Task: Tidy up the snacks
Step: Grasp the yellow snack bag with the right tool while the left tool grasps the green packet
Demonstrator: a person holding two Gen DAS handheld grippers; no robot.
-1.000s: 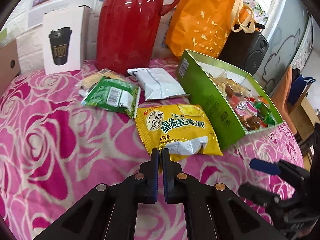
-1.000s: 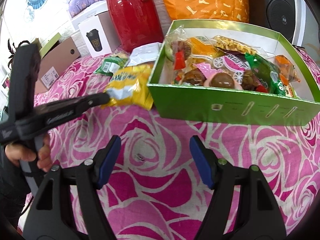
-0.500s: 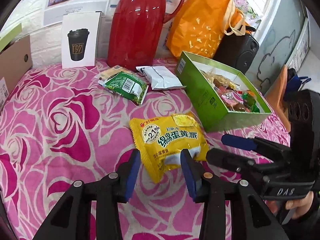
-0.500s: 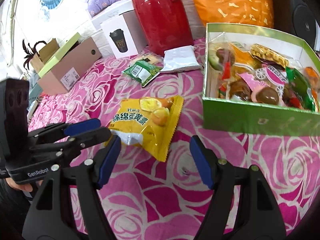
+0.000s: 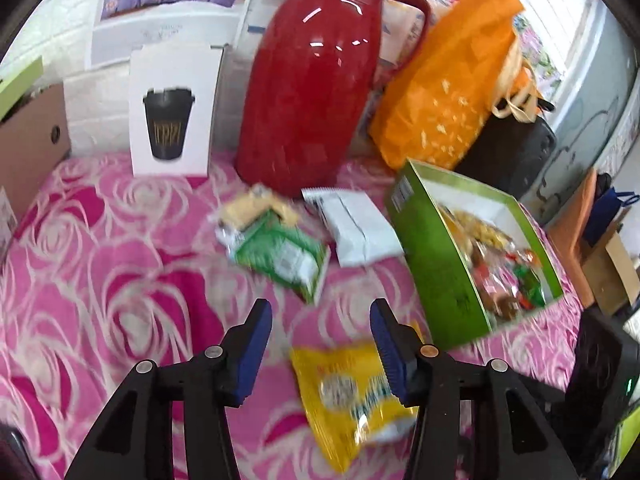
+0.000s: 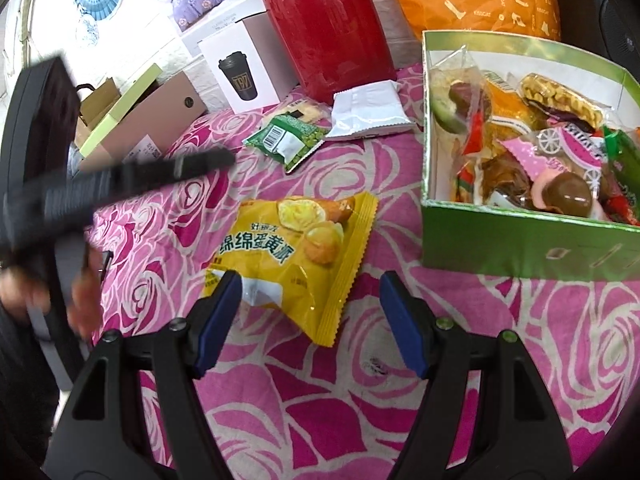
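A yellow snack packet [image 6: 296, 264] lies flat on the pink rose cloth, also in the left wrist view [image 5: 352, 396]. My right gripper [image 6: 310, 320] is open just above its near edge. My left gripper [image 5: 320, 348] is open and empty, above the cloth between the yellow packet and a green packet [image 5: 284, 256]. The left gripper shows as a dark blur at the left of the right wrist view [image 6: 120, 184]. A white packet [image 5: 356, 228] and a pale biscuit packet [image 5: 252, 208] lie by the green one. A green box [image 6: 532, 236] holds several snacks.
A red thermos jug [image 5: 316, 76], a white cup carton [image 5: 172, 112] and an orange bag [image 5: 444, 84] stand at the back. A black speaker [image 5: 512, 156] is behind the box. Cardboard boxes [image 6: 148, 128] sit at the left edge.
My left gripper opened, let go of the yellow packet and swung left toward the green packet. The yellow packet now lies on the cloth. My right gripper moved left over it.
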